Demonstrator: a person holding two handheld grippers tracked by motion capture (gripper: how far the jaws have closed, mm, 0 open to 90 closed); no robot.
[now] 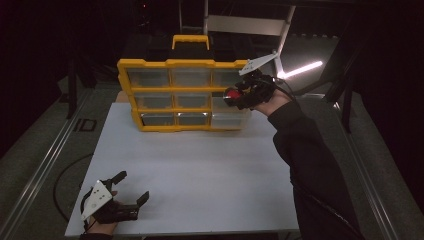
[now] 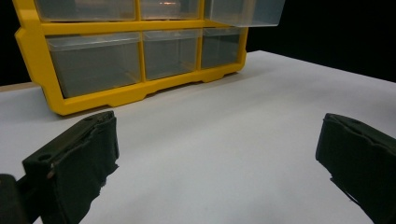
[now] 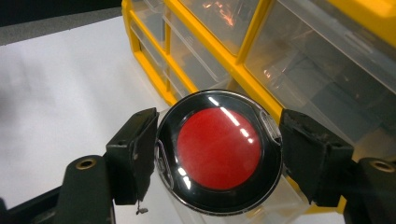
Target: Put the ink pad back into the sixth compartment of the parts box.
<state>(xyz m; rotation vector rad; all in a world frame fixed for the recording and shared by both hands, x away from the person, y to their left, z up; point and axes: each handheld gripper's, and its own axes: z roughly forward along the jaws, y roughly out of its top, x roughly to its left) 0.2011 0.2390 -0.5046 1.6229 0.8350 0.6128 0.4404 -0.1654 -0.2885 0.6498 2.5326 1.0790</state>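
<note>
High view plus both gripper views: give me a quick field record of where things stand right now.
right gripper: shut on round red-and-black disc, held in front of the organizer's right column
left gripper: open, nothing between the jaws, low at the near left of the table
organizer: yellow frame, clear drawers, upright at the table's far side
right middle drawer: pulled out

The yellow drawer cabinet (image 2: 126,93) is cut off by the top edge in the left gripper view, so its upper rows are unseen; in the right gripper view the round red-centred disc (image 3: 218,149) hides the drawers behind it; drawer contents are too blurred to tell; the surroundings are dark.
</note>
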